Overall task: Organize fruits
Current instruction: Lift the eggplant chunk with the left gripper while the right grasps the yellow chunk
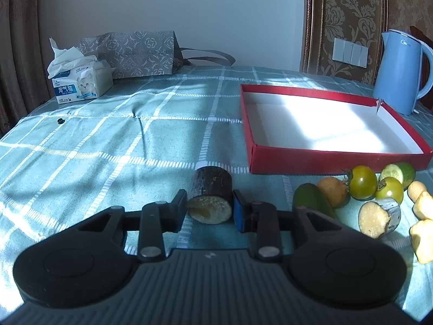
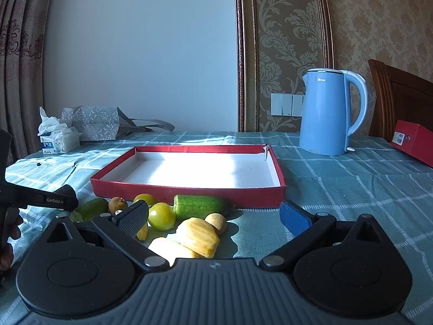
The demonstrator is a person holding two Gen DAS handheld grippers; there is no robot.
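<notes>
One eggplant chunk [image 1: 210,199], axis camera-aligned.

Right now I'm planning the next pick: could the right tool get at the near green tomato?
Probably yes. The right tool stands open just short of the green tomato, which sits beside its left finger. The yellow pieces and cucumber chunk crowd it, so expect nudging.

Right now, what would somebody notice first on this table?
Probably the red tray, empty and bright white inside, in the middle of the checked tablecloth. The blue kettle stands behind its right corner. In front, the left gripper has its jaws shut on a dark-skinned eggplant piece.
</notes>
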